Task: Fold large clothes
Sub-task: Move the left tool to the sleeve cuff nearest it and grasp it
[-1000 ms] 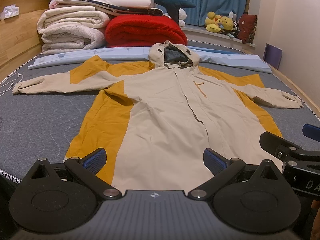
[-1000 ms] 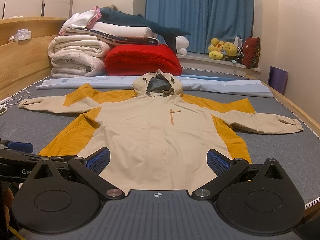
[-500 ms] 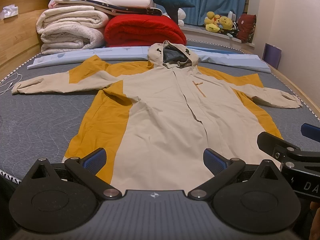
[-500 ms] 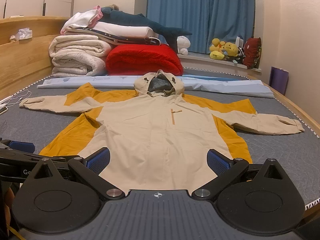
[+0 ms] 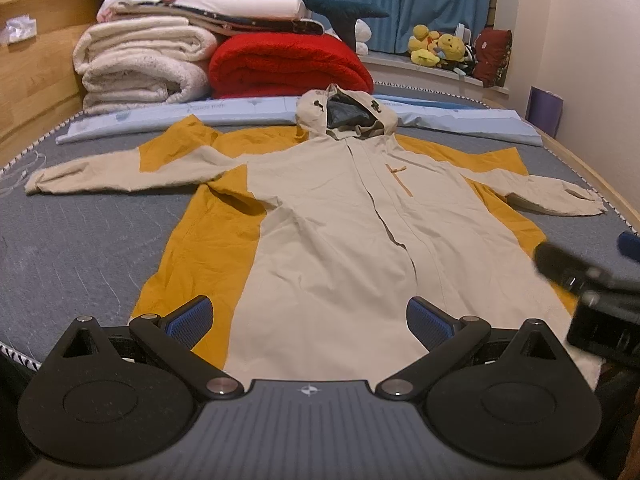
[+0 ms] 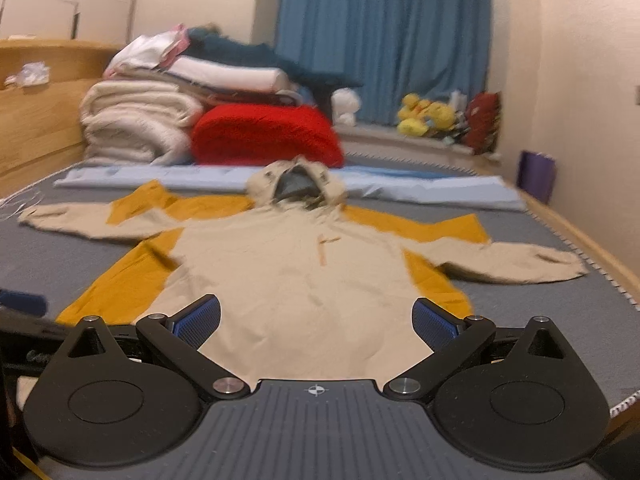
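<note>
currently the hooded jacket [image 5: 340, 216] lies flat and face up on the grey mattress [image 5: 80, 248], sleeves spread to either side, hood toward the stacked bedding [image 5: 160, 60], hem nearest both cameras. left gripper [image 5: 308, 316] hovers above the hem with jaws apart, nothing held. right gripper [image 6: 316, 316] likewise stands spread wide and empty over the hem (its view is blurred, so fine detail is unreliable). no fold is yet made.

risks noted: the fabric looks thin and slick, so a shallow pinch may take only the top layer and let the back panel lag, giving a skewed fold. uneven lift between the two grippers would drag the body sideways and bunch the left sleeve [image 5: 100, 172]. the right sleeve [image 5: 560, 200] lies near the mattress edge and could slide off if tugged.
</note>
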`<state>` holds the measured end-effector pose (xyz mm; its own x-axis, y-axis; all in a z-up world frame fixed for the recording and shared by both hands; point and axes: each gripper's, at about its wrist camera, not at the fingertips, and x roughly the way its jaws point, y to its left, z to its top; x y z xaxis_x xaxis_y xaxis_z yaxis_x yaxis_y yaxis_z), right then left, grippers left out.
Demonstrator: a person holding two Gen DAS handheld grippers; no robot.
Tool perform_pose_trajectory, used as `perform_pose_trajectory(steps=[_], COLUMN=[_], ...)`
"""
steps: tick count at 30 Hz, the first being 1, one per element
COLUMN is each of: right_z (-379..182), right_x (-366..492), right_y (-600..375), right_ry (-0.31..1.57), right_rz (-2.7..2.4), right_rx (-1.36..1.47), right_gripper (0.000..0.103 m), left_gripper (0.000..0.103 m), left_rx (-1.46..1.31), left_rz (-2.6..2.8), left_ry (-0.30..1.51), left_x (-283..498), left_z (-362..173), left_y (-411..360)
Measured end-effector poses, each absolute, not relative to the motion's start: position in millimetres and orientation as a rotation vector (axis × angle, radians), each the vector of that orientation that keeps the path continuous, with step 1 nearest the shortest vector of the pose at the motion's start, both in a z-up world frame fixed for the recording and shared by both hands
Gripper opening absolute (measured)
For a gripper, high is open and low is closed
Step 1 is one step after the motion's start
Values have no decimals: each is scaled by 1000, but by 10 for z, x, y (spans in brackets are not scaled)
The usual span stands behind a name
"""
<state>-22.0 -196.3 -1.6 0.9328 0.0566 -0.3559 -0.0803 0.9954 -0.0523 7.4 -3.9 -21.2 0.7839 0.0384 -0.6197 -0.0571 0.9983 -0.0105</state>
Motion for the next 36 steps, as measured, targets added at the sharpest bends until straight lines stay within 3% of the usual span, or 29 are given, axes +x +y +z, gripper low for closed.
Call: perform_pose_trajectory(steps=[3,6,8,10,13,19,22,30,36], right_z=[-3,38,72,124,282,149,102,218,480], right_x=[-230,-251,-282,-304,-336,-367,-214,93,536], right_y=[-2058,-2161,-2231,-2279,-2347,-2428,-2518,-2486,-2414], right_ry=[321,272,250,249,251,222,301,301,265], right_rz=[21,-28,-45,-59,-65,-17,-42,-43,-56], right_rx=[-52,-50,-48,-50,-28,-107,-25,-21,-45], right_gripper=[101,101,100,100,100,100,90,89,82], left_gripper=[102,95,78,69,64,63,63,64,64], left_rx=[-1,18,27,31,50,31,59,54,120], left_rz=[47,35,18,-12,-31,-27,-61,-77,-31], left_ry=[638,589,559,539,490,458,449,328,343], left_x=[71,50,33,21,-28,39,282,1602,2610], left_z=[-202,-147,-90,-14,106,308,539,1246,1101], left_y=[-124,-174,-197,-161,-141,-100,-92,89,410])
